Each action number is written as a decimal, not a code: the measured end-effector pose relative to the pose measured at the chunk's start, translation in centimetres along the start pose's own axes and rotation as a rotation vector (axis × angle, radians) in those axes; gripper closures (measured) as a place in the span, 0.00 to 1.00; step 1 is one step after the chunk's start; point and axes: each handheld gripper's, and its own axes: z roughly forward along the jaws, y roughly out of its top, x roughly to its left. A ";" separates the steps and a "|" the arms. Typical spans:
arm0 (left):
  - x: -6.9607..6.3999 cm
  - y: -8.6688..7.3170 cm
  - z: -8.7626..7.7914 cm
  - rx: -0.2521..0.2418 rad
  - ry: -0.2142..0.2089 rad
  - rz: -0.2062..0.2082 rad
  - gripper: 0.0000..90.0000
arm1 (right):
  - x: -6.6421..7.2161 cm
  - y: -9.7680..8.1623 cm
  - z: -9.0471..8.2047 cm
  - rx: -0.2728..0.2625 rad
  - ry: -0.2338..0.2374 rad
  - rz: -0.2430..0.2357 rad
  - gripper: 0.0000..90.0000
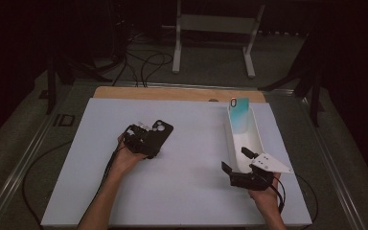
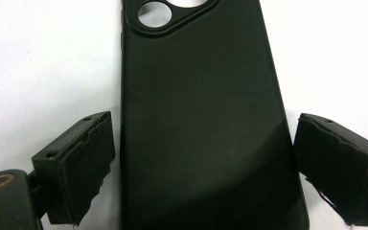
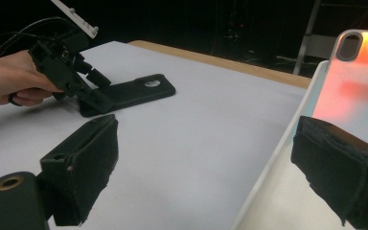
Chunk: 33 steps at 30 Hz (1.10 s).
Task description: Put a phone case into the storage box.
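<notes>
now the left gripper [image 2: 201,167] is standing wide around the black phone case [image 2: 201,110], not pressing yet, so lifting it into the white tray [image 1: 256,134] is remaining.

The right claw [image 3: 203,158] rises from the bottom of the frame with its two black jaws set wide apart. The left jaw stands over the white desk [image 3: 191,139]. The right jaw sits at the lower right, over a white tray [image 3: 287,158] whose rim runs diagonally between the jaws. In the tray, at the upper right, a phone case [image 3: 354,91] leans upright, glowing pink and orange, with a dark oval camera cutout near its top. At the upper left a hand [image 3: 12,79] holds the left claw [image 3: 93,93], tilted down onto the near end of a black phone case [image 3: 134,93] lying flat on the desk. A wooden strip [image 3: 220,60] edges the far side.
</notes>
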 end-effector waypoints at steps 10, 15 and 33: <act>-0.5 0.4 0.1 0.050 0.025 0.029 0.11 | 0.2 0.0 0.2 0.003 0.006 -0.002 0.10; -0.6 0.6 0.1 0.057 0.029 0.036 0.14 | 0.2 0.0 0.2 0.003 0.010 -0.003 0.10; -1.4 0.7 -2.1 -0.067 0.078 0.054 0.19 | -0.3 0.4 0.5 0.041 0.009 0.037 0.10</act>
